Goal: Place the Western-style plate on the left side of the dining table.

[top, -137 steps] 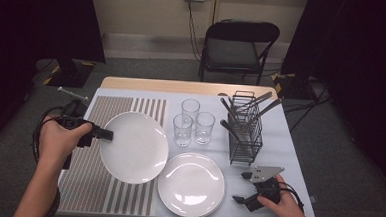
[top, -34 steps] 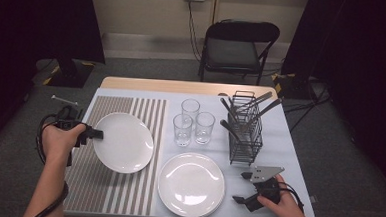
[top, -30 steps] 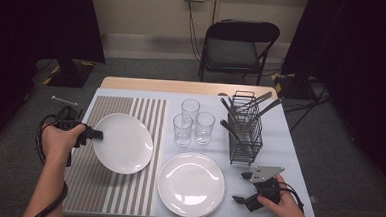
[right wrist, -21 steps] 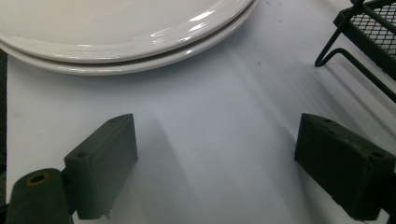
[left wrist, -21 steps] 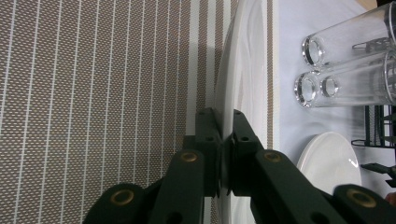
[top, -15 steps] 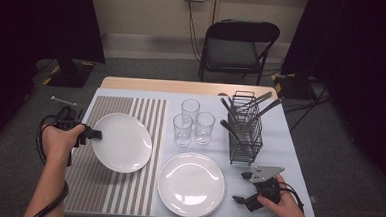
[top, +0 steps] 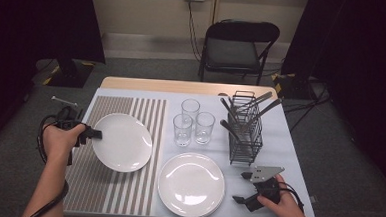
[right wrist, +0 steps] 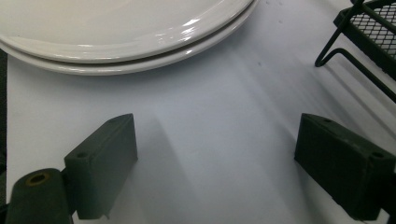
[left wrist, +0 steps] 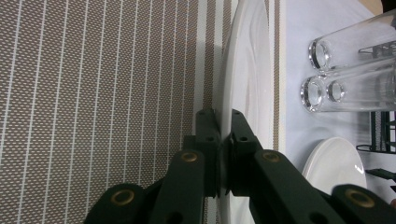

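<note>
Three plates (top: pixel 122 142), three glasses (top: pixel 190 110)

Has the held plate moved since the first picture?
Yes. The plate in the left gripper shifted left, away from the glasses, further over the striped mat.

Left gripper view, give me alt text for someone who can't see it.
The left gripper clamps the rim of a white plate edge-on over a striped placemat. Three drinking glasses and another plate are beyond.
</note>
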Available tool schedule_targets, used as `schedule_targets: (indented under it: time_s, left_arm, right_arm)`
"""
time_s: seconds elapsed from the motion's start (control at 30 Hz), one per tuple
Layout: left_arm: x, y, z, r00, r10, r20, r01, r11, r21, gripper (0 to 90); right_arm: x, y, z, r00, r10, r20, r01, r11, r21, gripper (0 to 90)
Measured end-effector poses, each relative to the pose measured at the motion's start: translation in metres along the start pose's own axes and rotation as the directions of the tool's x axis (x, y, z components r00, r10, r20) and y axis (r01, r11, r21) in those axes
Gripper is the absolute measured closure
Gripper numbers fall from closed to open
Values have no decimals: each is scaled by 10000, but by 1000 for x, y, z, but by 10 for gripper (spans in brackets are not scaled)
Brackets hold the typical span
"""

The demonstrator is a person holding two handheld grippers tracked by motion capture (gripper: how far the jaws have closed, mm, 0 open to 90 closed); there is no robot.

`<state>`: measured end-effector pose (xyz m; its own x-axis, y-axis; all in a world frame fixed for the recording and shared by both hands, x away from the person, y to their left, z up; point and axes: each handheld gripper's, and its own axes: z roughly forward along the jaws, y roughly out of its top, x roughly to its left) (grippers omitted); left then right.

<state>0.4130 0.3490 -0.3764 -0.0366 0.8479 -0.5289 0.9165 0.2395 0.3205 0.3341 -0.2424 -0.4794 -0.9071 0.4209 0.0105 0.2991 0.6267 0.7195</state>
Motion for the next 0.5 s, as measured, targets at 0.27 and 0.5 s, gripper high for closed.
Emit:
schedule_targets:
  time_s: [0.27, 0.5]
  left_arm:
    - [2, 0, 1, 9999, -85, 93, 85, 10000, 2, 861]
    - [7, 0, 4, 9995, -294, 81, 294, 9996, -30, 857]
  right_arm:
    - [0, 0, 0, 10000, -2, 3, 2, 10000, -3, 121]
    - [0, 0, 0, 10000, 0, 1, 0, 10000, -6, 121]
